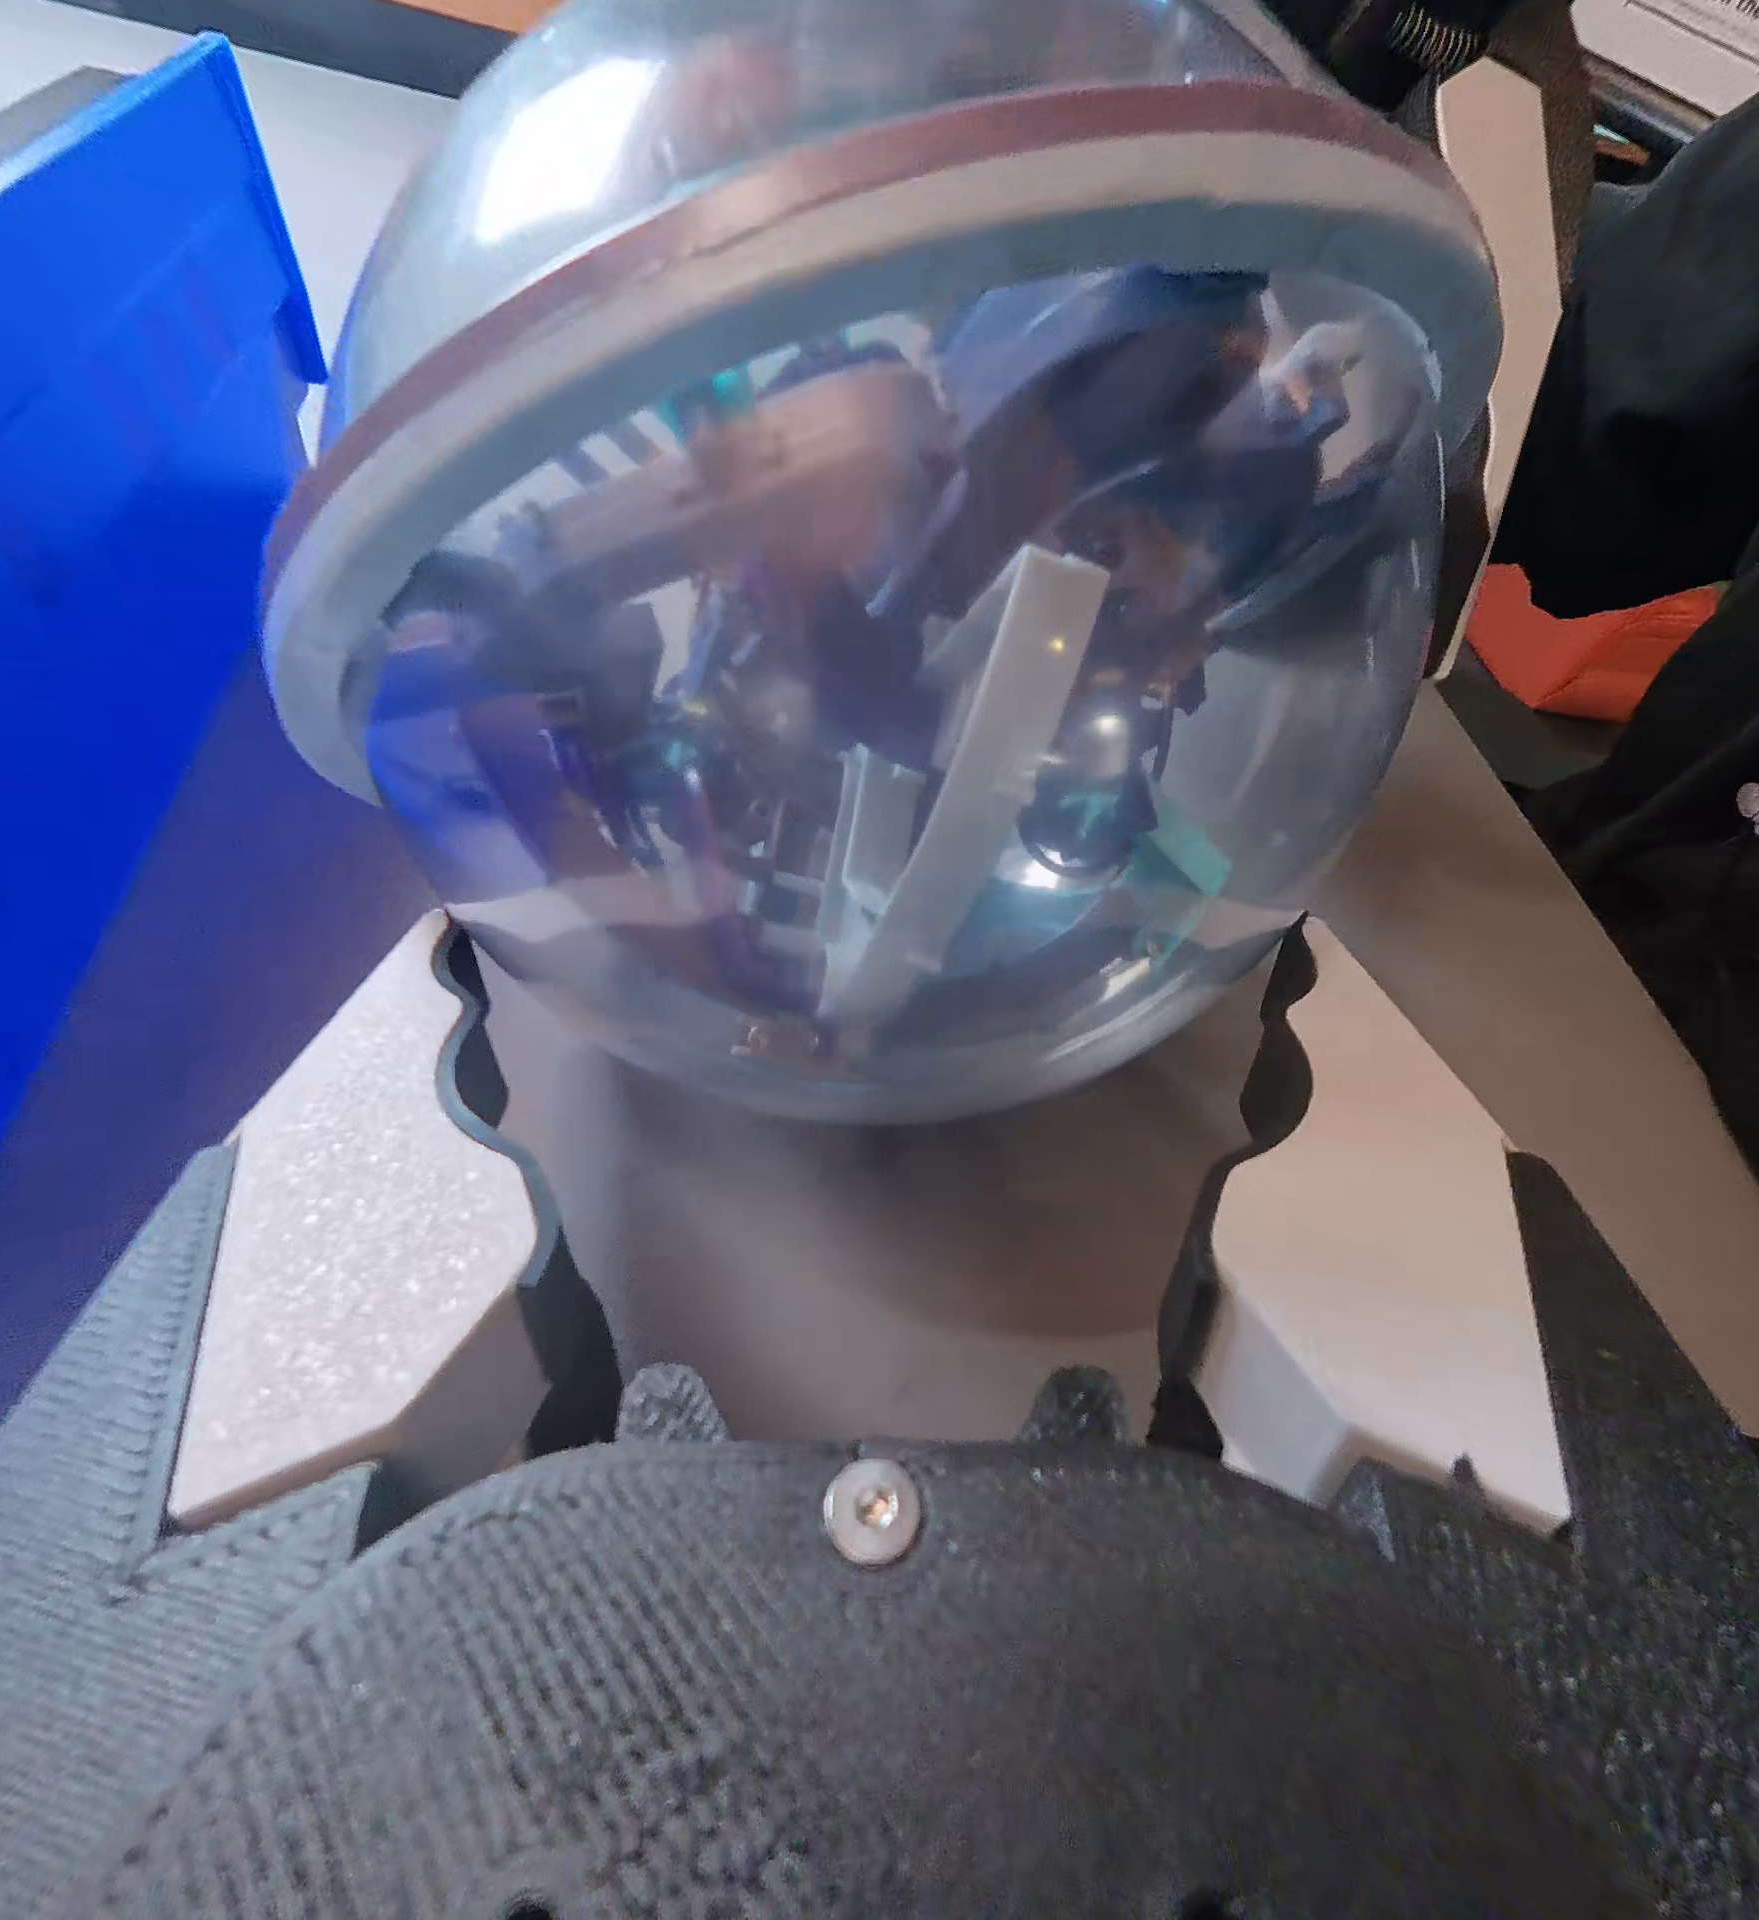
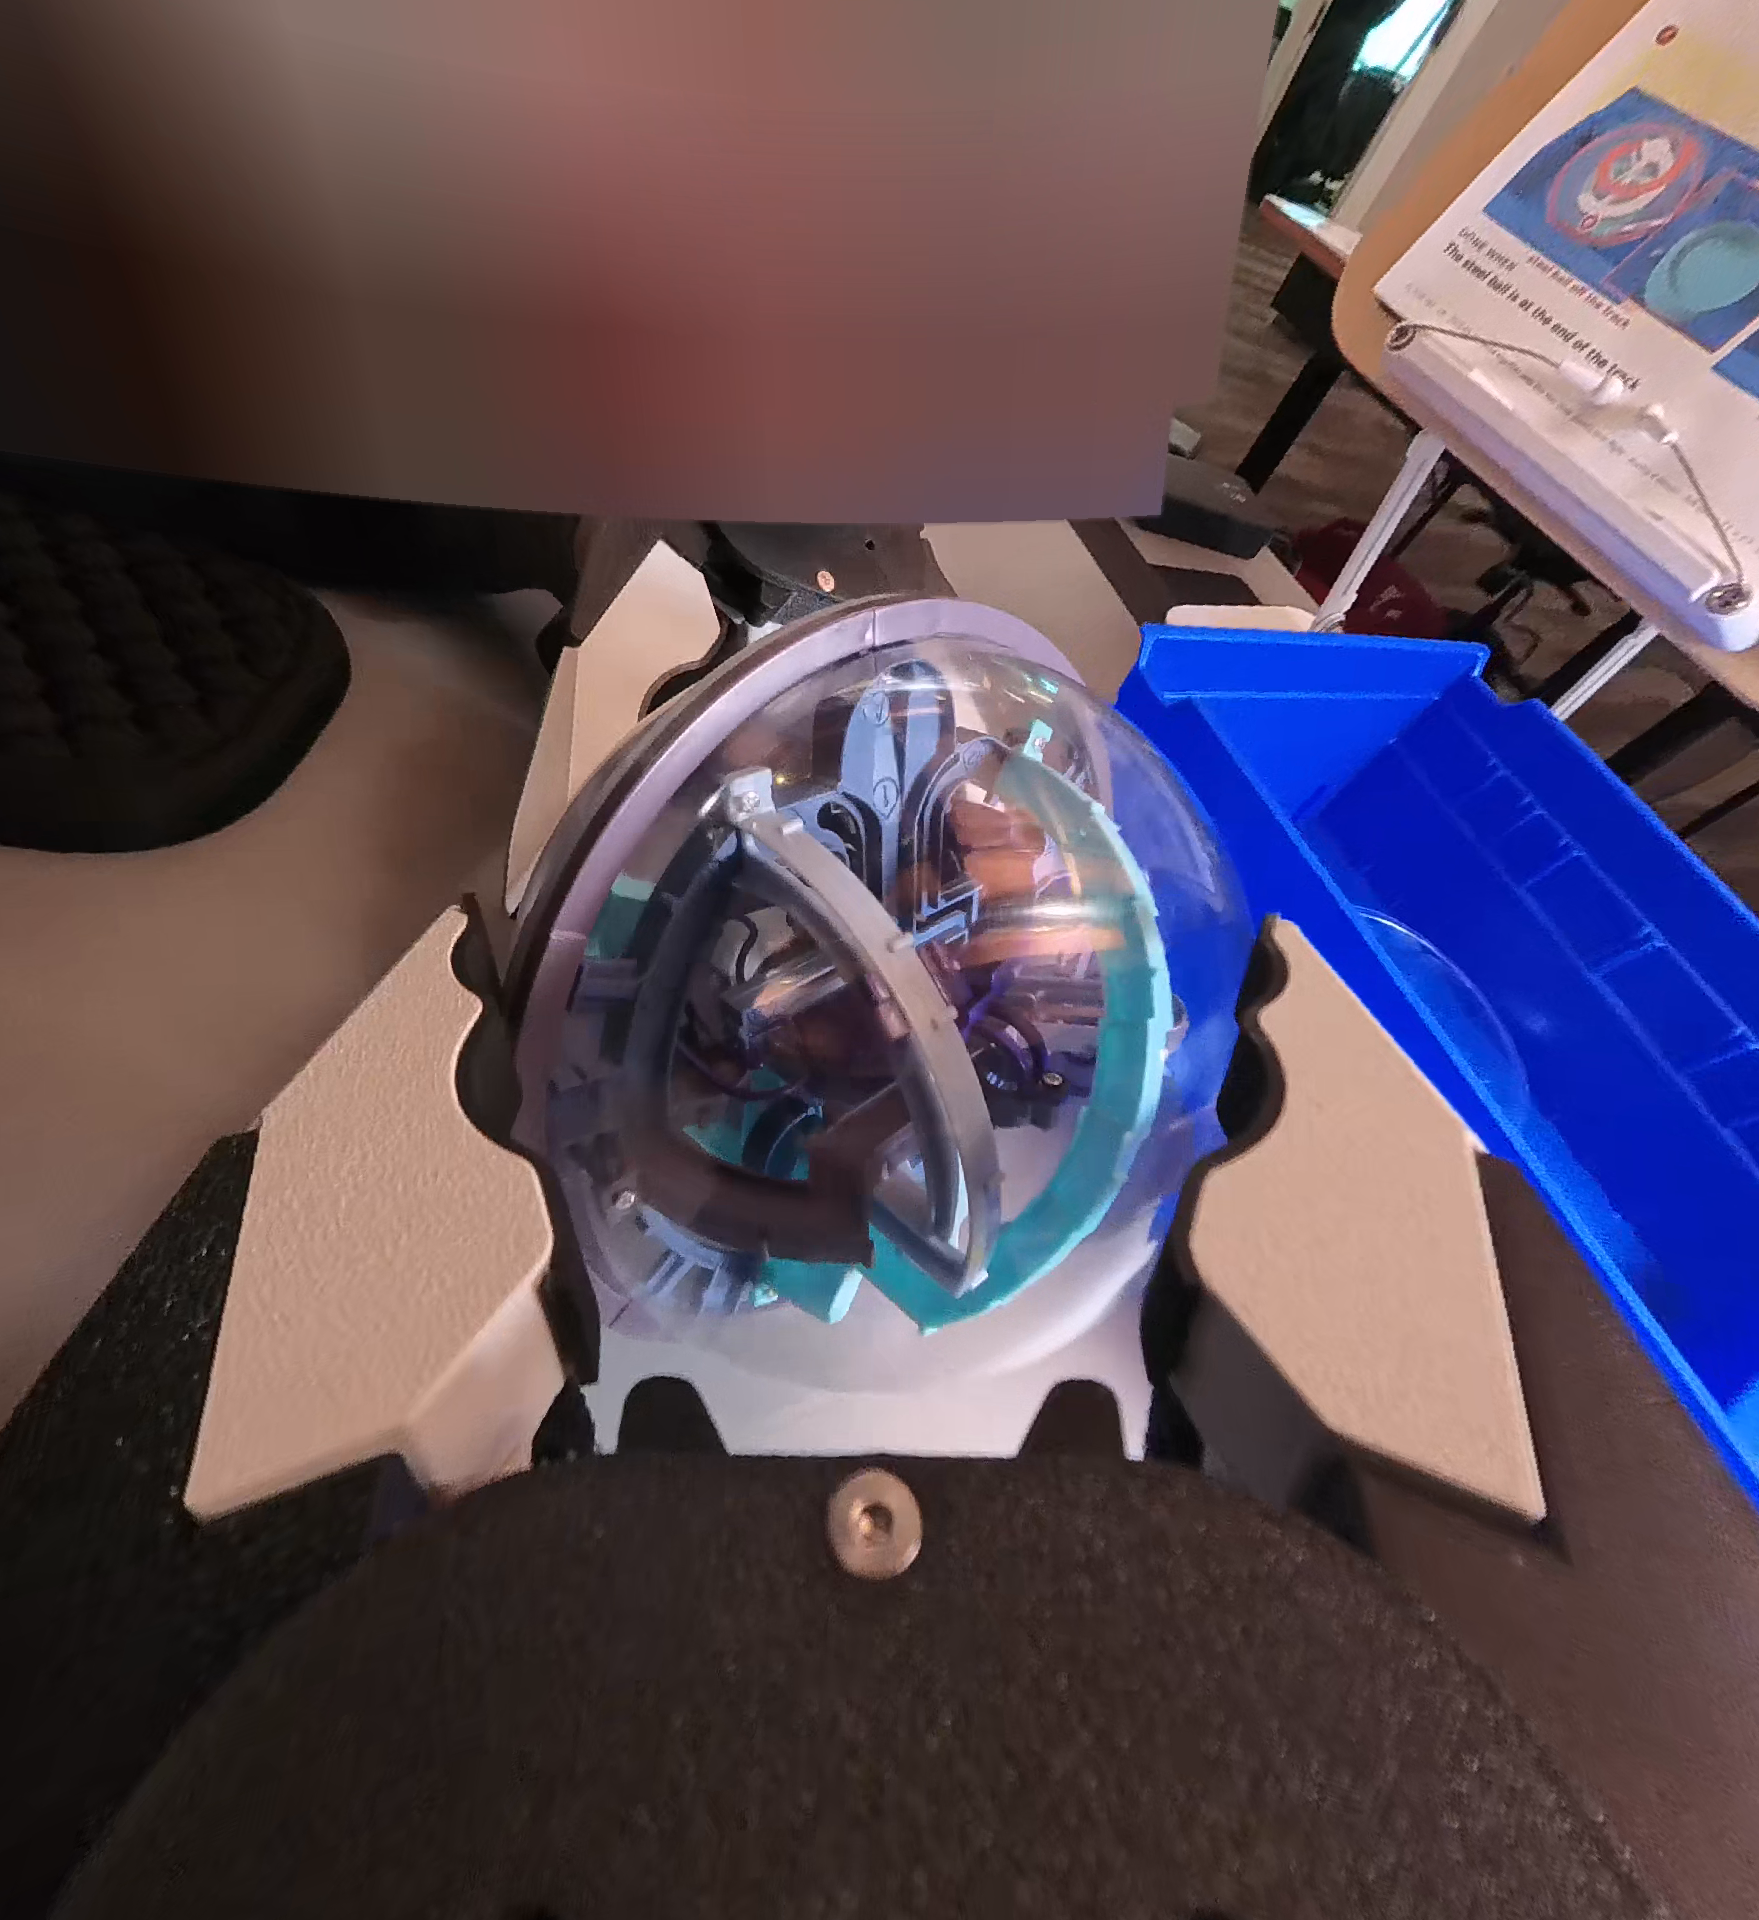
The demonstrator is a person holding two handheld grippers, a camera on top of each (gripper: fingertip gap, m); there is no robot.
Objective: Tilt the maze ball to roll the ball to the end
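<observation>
I have the maze ball (image 1: 885, 582) held between both sets of tongs, one on each side, and it sits up off the tabletop (image 1: 1457, 1039). In the left wrist view the left tongs (image 1: 875, 1029) reach under the lower curve of the clear sphere; the two white fingers (image 1: 355, 1174) are spread wide and their dark scalloped pads touch the shell at its bottom edge on both sides, so I read them as clamped on the maze ball. The grey-and-brown seam ring runs tilted across the upper part of the sphere in that view, which is blurred, and I cannot pick out the small steel ball with any certainty.

In the right wrist view the right tongs (image 2: 880, 1039) grip the maze ball (image 2: 854, 1018) too, with the left finger's pad pressed at the seam ring and the right finger's pad against the clear dome. The teal and grey tracks inside show sharply here. Beyond the sphere I see the white fingers of the other tongs (image 2: 1010, 582) meeting it from the far side.

A blue bin (image 2: 1540, 935) stands just beside the maze ball, on its right in this view and on its left in the left wrist view. A printed instruction sheet on a stand (image 2: 1633, 291) is behind the bin, and a dark textured pad (image 2: 96, 686) lies on the tabletop to the left.
</observation>
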